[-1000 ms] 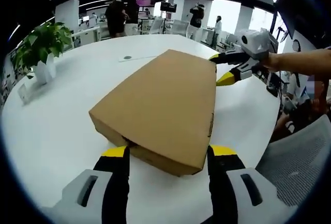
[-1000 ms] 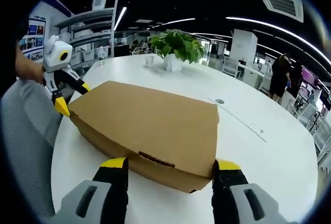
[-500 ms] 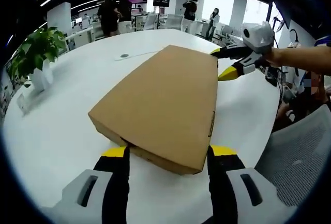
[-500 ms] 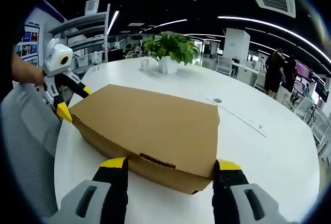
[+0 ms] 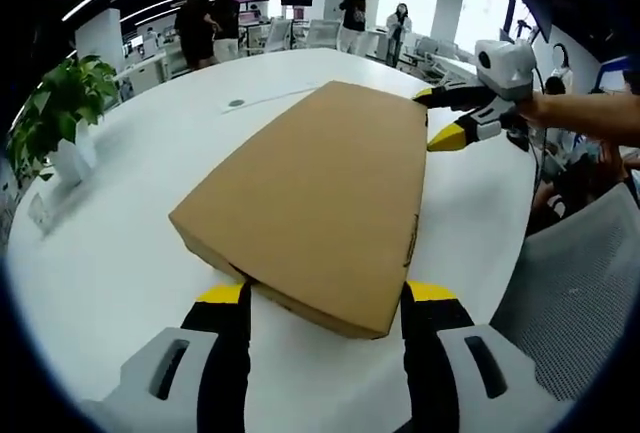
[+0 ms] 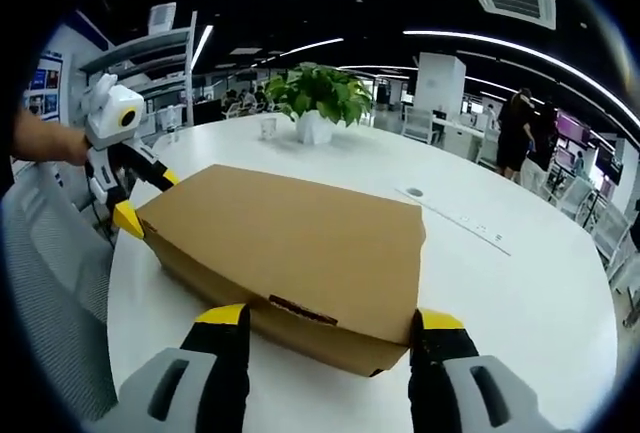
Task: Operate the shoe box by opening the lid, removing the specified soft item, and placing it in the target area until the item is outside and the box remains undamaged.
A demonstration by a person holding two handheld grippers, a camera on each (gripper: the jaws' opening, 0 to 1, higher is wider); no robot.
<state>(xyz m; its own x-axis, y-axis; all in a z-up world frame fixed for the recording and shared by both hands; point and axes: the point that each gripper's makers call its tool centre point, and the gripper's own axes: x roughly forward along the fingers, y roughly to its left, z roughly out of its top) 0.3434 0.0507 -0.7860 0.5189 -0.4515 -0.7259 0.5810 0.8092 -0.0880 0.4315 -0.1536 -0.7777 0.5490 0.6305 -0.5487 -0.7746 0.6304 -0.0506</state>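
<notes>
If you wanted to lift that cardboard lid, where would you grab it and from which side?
Probably the lid's overhanging lip at a short end of the shoe box, approached level from that end. The lid lies flat and closed, and its edge juts past the base. The left gripper and right gripper already straddle opposite ends.

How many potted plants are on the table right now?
1: the potted plant stands on the white table, beyond the closed shoe box. Others may lie out of view.

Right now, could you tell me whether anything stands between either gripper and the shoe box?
Nothing visible does. The left gripper and the right gripper each sit open at opposite ends of the closed shoe box, on the white table.
</notes>
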